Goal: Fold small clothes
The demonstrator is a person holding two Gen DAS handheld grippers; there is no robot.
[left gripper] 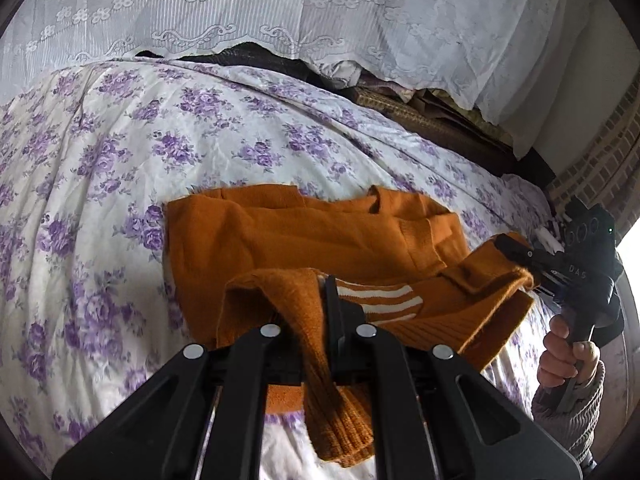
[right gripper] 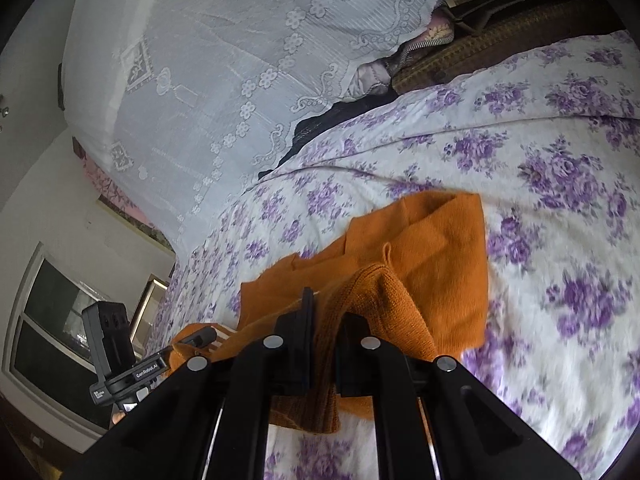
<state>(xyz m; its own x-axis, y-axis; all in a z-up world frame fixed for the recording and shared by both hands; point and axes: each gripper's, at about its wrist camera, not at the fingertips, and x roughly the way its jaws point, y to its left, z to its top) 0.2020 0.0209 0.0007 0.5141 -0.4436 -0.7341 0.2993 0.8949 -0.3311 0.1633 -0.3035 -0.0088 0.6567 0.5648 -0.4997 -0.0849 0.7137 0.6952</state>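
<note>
Purple-flowered white bedspread point(left gripper: 120, 160) on the bed, lace curtain point(left gripper: 280, 12) behind. Rust-orange knitted kids' sweater point(left gripper: 300, 236) lies half-folded mid-bed. Left gripper point(left gripper: 320, 320) pinches its ribbed edge, right gripper point(right gripper: 326, 312) pinches the other end. Looks soft, floppy and light, so I'd grab hems or corners. No containers anywhere.

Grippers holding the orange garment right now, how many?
2. Left gripper pinches the hem nearest its camera; right gripper pinches the other end of that lifted edge. Both jaws are closed on the orange sweater.
</note>
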